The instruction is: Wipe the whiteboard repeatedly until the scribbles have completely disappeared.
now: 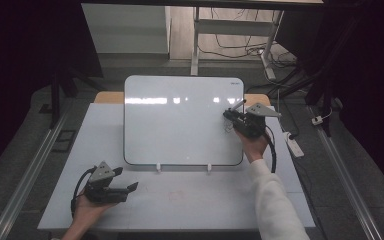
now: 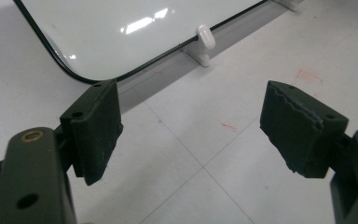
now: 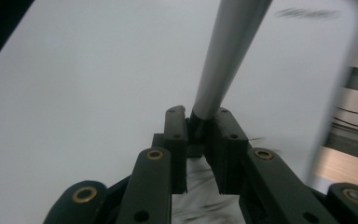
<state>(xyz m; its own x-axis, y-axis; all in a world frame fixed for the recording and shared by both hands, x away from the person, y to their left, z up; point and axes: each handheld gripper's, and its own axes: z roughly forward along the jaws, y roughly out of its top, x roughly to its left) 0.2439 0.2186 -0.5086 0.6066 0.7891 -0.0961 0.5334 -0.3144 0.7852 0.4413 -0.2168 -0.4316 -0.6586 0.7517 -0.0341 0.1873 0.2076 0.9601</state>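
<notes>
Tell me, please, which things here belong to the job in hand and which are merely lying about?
In the job:
- whiteboard
- grey marker, clamped in the right tool

Lying about:
- white power strip on the floor
- left tool, open, holding nothing

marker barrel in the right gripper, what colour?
Grey marker, clamped in the right gripper; clearest in the right gripper view.

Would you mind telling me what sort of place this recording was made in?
Probably a lab or workshop set up for recording: a white table carries a propped whiteboard, metal rails run along the floor, and loose cables lie under a desk frame behind.
</notes>
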